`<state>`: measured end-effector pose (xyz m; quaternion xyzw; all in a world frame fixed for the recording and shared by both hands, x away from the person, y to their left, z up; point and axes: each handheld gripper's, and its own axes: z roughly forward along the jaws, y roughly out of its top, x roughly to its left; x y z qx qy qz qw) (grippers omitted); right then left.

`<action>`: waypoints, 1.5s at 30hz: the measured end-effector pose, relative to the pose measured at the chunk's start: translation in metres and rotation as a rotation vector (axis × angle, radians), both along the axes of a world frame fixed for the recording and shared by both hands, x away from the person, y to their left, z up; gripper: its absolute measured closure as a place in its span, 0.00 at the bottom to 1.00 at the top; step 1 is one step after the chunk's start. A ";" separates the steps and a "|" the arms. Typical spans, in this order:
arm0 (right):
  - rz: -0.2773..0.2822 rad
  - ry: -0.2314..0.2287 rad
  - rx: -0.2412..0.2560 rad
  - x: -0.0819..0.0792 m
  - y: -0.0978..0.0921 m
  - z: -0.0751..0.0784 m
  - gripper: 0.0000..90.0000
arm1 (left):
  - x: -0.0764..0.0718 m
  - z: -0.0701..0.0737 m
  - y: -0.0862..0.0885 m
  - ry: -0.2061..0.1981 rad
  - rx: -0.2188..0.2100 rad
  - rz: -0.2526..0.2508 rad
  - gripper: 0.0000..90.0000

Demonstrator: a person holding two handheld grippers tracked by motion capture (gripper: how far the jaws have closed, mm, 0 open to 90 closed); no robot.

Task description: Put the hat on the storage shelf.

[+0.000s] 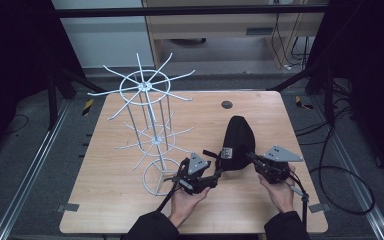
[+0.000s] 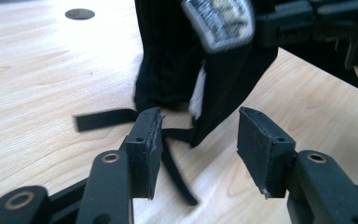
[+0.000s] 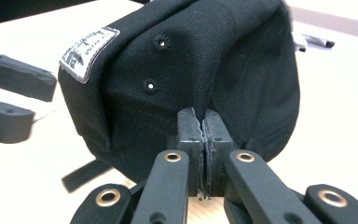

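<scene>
Lying on the table (image 1: 130, 200) right of centre, the black cap (image 1: 238, 140) runs its long axis from the near edge toward the far one, with its strap (image 2: 103, 119) trailing toward the left gripper (image 1: 212, 176). Right gripper (image 3: 203, 126) is pressed together on the cap's near rim; left gripper's jaws stand spread, just short of the cap's edge. Wire rack (image 1: 147, 125) stands near on the left; bare wood lies beyond the cap and to its right.

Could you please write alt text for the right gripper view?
The right claw, jaws shut, pinches the edge of a black cap bearing a white patch, over a light wooden table. The open left claw waits beside it.
</scene>
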<state>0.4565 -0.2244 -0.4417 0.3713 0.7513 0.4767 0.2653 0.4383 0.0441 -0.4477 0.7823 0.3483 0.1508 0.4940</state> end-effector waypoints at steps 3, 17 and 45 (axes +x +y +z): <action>0.010 -0.028 0.005 -0.006 -0.009 0.010 0.99 | -0.010 0.004 0.006 -0.022 -0.004 -0.025 0.52; 0.043 -0.124 0.067 -0.026 -0.022 0.045 0.99 | -0.046 0.010 0.057 -0.054 0.029 -0.045 0.48; 0.081 -0.187 0.130 -0.049 -0.011 0.088 0.99 | -0.073 0.008 0.148 -0.079 0.060 0.076 0.41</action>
